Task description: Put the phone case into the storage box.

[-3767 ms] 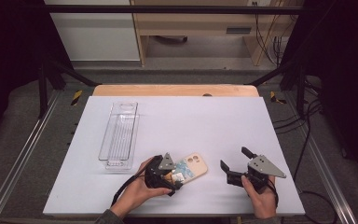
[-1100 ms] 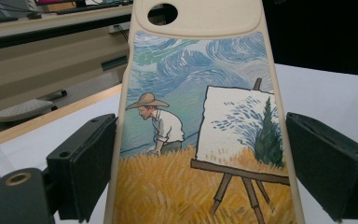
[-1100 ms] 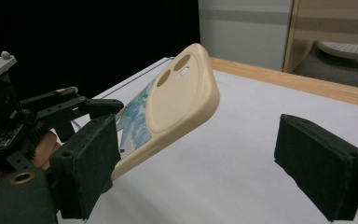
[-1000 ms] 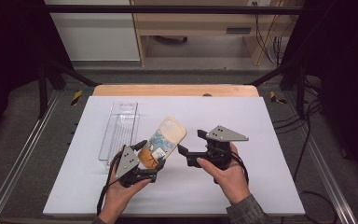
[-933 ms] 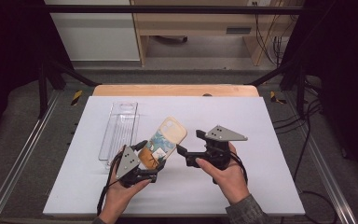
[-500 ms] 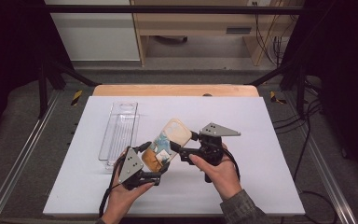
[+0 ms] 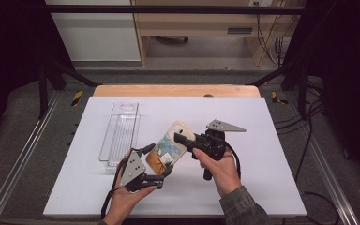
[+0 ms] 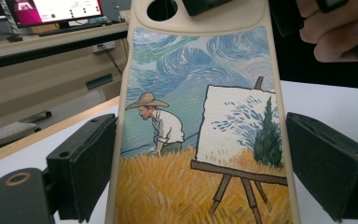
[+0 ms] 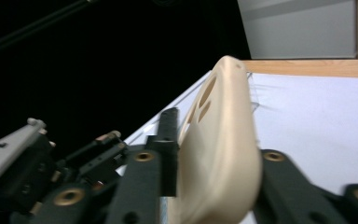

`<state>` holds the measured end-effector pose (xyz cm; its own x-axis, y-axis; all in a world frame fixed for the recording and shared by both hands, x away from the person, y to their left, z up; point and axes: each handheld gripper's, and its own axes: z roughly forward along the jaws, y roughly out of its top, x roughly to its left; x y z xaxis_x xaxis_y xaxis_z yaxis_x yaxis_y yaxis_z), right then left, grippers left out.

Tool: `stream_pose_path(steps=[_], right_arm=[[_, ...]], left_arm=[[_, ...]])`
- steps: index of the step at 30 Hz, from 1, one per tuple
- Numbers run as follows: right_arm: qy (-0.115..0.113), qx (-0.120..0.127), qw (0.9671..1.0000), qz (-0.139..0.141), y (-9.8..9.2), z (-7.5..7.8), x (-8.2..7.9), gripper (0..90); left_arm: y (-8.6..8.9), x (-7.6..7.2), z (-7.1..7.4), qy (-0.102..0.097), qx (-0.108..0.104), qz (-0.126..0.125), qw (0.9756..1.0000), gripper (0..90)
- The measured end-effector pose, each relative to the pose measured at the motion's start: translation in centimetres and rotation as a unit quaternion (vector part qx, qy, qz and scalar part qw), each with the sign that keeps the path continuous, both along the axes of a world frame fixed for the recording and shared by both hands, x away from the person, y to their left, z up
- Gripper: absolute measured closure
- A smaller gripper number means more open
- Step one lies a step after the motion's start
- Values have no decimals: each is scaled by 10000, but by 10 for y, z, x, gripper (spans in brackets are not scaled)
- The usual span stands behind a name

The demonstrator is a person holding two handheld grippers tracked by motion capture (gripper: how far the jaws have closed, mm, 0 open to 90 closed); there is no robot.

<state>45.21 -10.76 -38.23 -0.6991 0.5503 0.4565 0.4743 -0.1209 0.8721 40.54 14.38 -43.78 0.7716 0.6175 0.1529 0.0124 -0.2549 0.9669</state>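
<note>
Phone case (image 7: 168,149): cream-rimmed, with a painted scene on its back of a man in a straw hat in a wheat field, beside an easel under a swirly blue sky. It's up off the worktop (image 7: 272,187), held in the air between the two tongs, tilted, camera-hole end pointing away from the person.

Left tongs (image 7: 155,162): gripping the lower end of the case. In the left gripper view the case (image 8: 205,140) sits square between the two black pads; the left pad (image 8: 86,163) is right on the case edge, the right one (image 8: 328,168) is at or just off the other edge, so I'd call it clamped across the width.

Right tongs (image 7: 183,139): jaws have just been closing, and the top end of the case is between them. In the right gripper view the case (image 9: 219,149) is seen edge-on, with a jaw snug on each face, pinching it through its thickness near the camera cutout.

Hands: left hand (image 7: 126,199) low at the near edge, right hand (image 7: 220,166) wrapped round the handle just right of the case.

Clear tray (image 7: 119,131): long see-through plastic thing lying flat on the worktop, left of the case and well apart from it, nothing touching it.

Worktop: white sheet over a wooden top, with a strip of wood showing along the far edge.
</note>
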Motion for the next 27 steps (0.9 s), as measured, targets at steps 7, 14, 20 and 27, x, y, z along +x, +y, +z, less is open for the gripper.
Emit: stream_pose_path(steps=[7, 14, 20, 27], right_arm=[[15, 184, 9990, 403, 8, 1, -5, 881], [-196, -155, 9987, 434, 18, 7, -9, 889], [-466, -497, 9968, 411, 27, 13, -14, 891], [-596, -849, 9934, 484, 43, 8, -19, 891]], left_arm=[[-1, 3, -8, 79, 70, -26, 9999, 110], [0, 4, -11, 44, 48, 21, 10000, 107], [3, 7, -15, 50, -133, 97, 9999, 79], [5, 5, -10, -120, -410, 147, 9990, 31]])
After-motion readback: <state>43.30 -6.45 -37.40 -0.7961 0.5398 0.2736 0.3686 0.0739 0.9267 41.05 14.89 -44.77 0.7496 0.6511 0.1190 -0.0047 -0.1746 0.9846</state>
